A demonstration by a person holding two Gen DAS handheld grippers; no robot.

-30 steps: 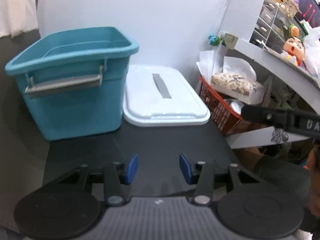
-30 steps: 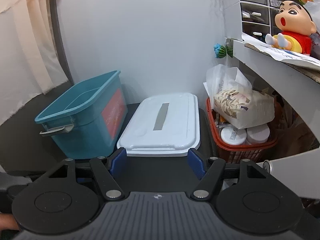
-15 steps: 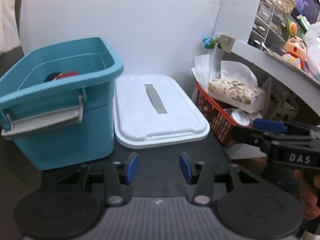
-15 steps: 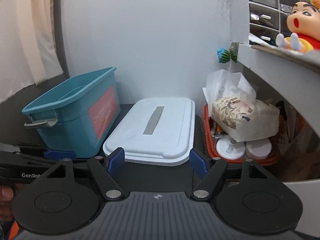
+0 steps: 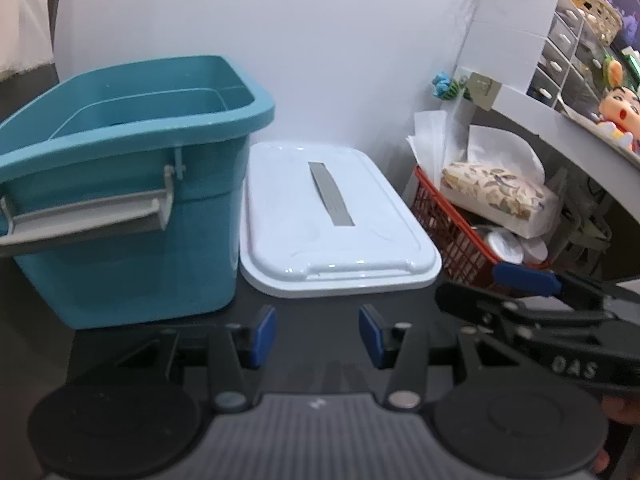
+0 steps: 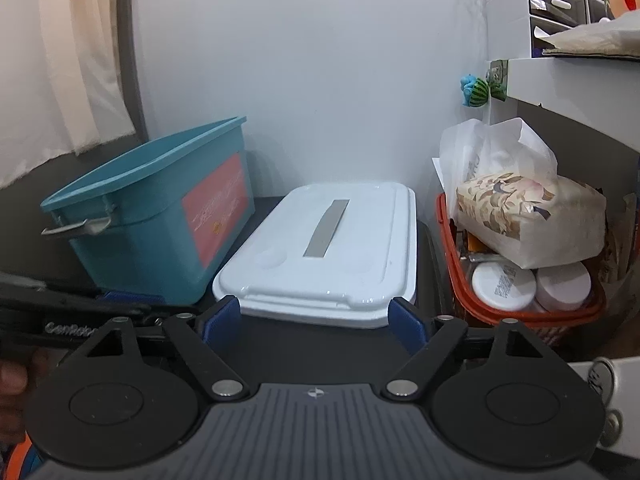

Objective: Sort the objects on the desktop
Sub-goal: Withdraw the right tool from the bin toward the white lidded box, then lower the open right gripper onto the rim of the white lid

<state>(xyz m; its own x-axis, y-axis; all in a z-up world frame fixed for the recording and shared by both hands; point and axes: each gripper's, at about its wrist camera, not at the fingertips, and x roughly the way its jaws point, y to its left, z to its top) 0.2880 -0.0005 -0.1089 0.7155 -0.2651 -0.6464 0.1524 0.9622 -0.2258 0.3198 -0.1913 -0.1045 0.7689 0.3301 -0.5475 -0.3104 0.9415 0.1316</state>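
On the dark desktop (image 5: 320,312), against the white wall: a teal plastic bin (image 5: 120,216) with a grey hinged handle, a flat white plastic lid (image 5: 332,220) bearing a grey strip down its middle just beside the bin, and a red wire basket (image 5: 444,220) near the lid's other long edge.

Left gripper (image 5: 317,336): blue pads parted to a middling gap, nothing between them, hanging over bare desktop short of the lid's near edge. Right gripper (image 6: 316,322): jaws opening, wide apart, nothing between them, the lid's near edge showing just beyond the gap.

Seen only from the left wrist: the bin's interior, with an inner tray wall; contents not discernible. Also the bin's handle end close up, and the right gripper's blue-tipped finger (image 5: 524,280) crossing in front of the basket. High on the grey shelf (image 5: 560,136), a small white drawer unit (image 5: 532,44) and a cartoon doll (image 5: 620,112) near the frame's right edge.

Seen only from the right wrist: a pink label (image 6: 216,208) on the bin's side facing the lid, two white round jar lids (image 6: 504,286) inside the basket under a floral-print tissue pack (image 6: 528,216), a pale curtain (image 6: 60,56) at far left, and the left gripper's black body entering low at the left with part of a hand (image 6: 12,376) behind it. Shared by both: a small watermelon-shaped trinket (image 6: 478,90) stuck at the shelf's end.
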